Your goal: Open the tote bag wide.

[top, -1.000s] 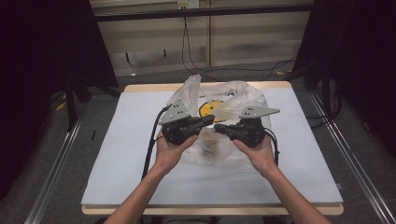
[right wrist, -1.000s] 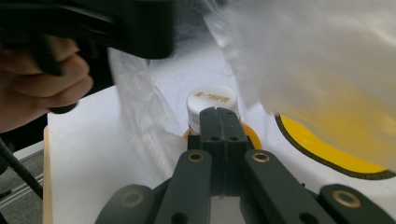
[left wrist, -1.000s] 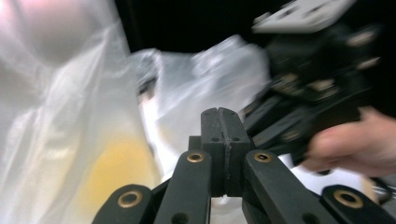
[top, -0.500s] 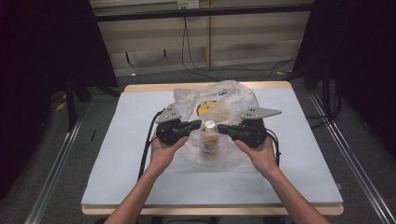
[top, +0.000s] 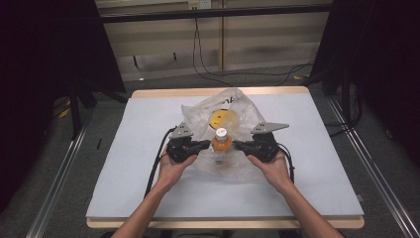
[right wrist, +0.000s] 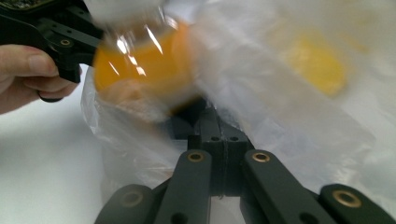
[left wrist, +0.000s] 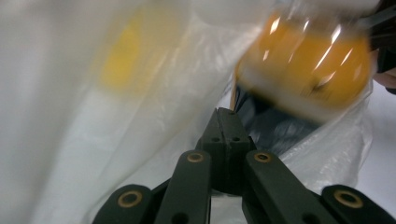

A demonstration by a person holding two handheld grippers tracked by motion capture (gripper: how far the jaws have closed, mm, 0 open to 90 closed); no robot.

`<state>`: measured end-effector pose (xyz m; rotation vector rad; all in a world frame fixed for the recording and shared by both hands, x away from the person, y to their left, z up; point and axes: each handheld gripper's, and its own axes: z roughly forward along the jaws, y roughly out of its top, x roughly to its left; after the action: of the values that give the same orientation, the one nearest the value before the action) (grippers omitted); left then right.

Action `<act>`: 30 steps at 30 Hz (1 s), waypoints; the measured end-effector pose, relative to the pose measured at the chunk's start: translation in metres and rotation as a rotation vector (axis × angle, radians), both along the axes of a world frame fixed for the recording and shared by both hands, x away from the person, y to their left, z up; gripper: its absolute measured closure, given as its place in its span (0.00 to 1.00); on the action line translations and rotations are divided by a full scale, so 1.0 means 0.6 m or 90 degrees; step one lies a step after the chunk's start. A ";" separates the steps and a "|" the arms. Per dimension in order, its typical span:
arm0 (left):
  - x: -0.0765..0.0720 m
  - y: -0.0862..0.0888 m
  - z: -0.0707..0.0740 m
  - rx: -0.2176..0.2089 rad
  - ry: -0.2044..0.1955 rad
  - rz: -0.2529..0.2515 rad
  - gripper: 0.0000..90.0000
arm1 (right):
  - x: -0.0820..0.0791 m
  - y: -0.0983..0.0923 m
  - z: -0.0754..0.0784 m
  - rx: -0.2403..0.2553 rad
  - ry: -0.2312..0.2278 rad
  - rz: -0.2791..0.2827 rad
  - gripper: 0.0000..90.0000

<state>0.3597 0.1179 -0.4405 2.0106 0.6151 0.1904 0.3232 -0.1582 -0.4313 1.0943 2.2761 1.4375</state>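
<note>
Meanwhile, both grippers sat low on the white table cover (top: 124, 163), one at each side of a clear plastic bag (top: 233, 111) printed with a yellow smiley face (top: 221, 118). The left gripper (top: 205, 144) had its jaws pressed together, and they seemed to pinch the bag's film at the left edge; in the left gripper view (left wrist: 227, 122) the closed tips lay buried in the crumpled plastic. The right gripper (top: 238, 145) was likewise closed, its tips (right wrist: 212, 128) pushed into the film from the other side. Whether either pair truly clamped the film could not be told for certain.

Between the two grippers stood an orange drink bottle (top: 221, 142) with a white cap (top: 222, 132), upright in the opened bag, just beside both sets of tips. Loose plastic folds hung in front of each gripper camera and veiled the bottle (left wrist: 308, 65). Black cables (top: 157, 166) trailed from the grippers toward the table's near edge. Beyond the table, dark curtains (top: 49, 59) flanked a pale wall panel (top: 267, 42).
</note>
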 end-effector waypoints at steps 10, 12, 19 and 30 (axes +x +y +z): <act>0.013 0.009 -0.047 0.032 0.053 0.003 1.00 | 0.002 -0.026 -0.042 -0.016 0.034 -0.017 1.00; 0.013 0.007 -0.055 0.041 0.061 0.001 1.00 | 0.005 -0.028 -0.056 -0.032 0.048 -0.019 1.00; 0.012 0.009 -0.071 0.065 0.077 -0.009 1.00 | 0.015 -0.012 -0.097 -0.093 0.094 -0.006 1.00; -0.003 0.026 -0.077 0.100 0.083 -0.025 1.00 | 0.005 -0.059 -0.094 -0.101 0.110 -0.028 1.00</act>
<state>0.3576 0.1334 -0.4866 2.1980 0.6588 0.0856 0.3263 -0.1937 -0.4875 1.2536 2.4167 1.1642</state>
